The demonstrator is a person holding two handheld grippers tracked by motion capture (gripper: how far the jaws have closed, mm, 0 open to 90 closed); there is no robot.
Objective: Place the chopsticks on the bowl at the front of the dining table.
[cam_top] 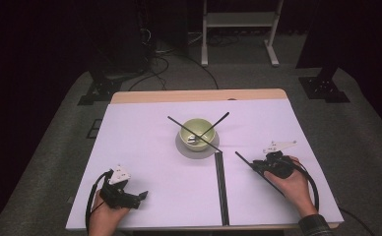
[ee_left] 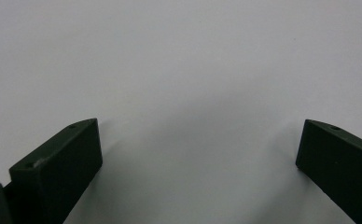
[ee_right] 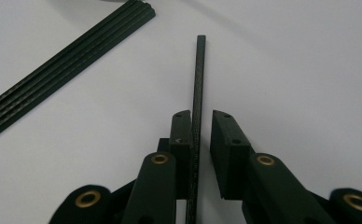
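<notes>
Right tool [ee_right: 201, 122] nearly closed around black stick [ee_right: 199, 79], left tool [ee_left: 198, 149] wide open above bare table [ee_left: 179, 56].

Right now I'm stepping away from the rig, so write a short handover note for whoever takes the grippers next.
Left gripper: open, nothing between the jaws, resting at the near left of the table.
Right gripper: jaws nearly closed around a thin black rod; a gap shows on one side, so grip not yet firm.
Green bowl: mid-table, two rods already leaning in it.
Rod bundle: flat beside the right gripper.
Left: secure this rod, probably add it to the bowl.
</notes>
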